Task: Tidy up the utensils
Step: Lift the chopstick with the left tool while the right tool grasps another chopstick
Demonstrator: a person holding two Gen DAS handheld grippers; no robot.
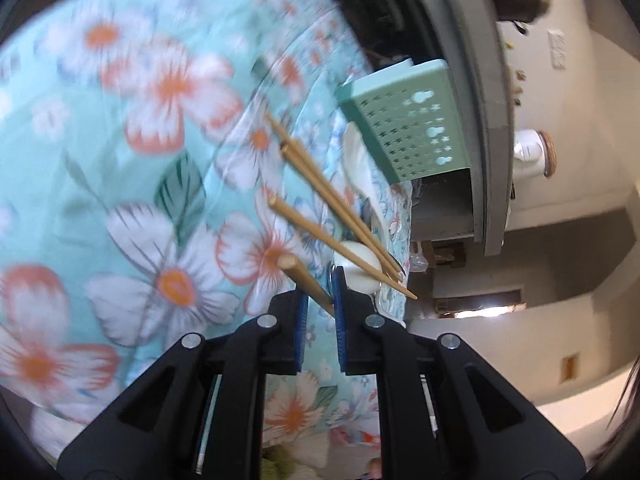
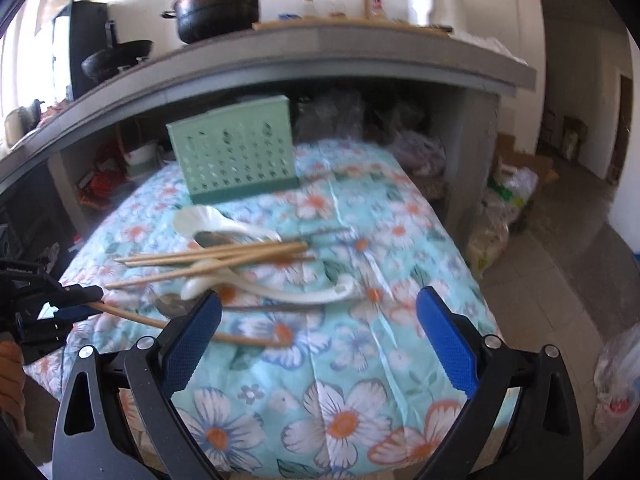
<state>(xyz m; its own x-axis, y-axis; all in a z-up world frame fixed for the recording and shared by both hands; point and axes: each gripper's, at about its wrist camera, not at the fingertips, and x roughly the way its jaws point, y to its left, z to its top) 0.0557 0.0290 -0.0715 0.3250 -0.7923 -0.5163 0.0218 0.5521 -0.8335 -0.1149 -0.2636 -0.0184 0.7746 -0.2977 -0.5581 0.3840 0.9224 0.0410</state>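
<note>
Chopstick, slim tan bamboo [image 1: 306,280], sitting pinched in your left gripper [image 1: 320,292] above floral cloth [image 1: 120,200]; light, stiff, slippery, so you're gripping near end. Right gripper [image 2: 318,336] gaping, empty.

Floral tablecloth [image 1: 120,128] motion-blurred

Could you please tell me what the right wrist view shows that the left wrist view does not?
Only the right wrist view shows the open right gripper, the left gripper seen from outside, the metal spoons and the black pot whole on the shelf.

Only the left wrist view shows, close up, the left gripper pads closed on one chopstick.

Both show the green utensil holder, loose chopsticks, white spoons and floral cloth.
</note>
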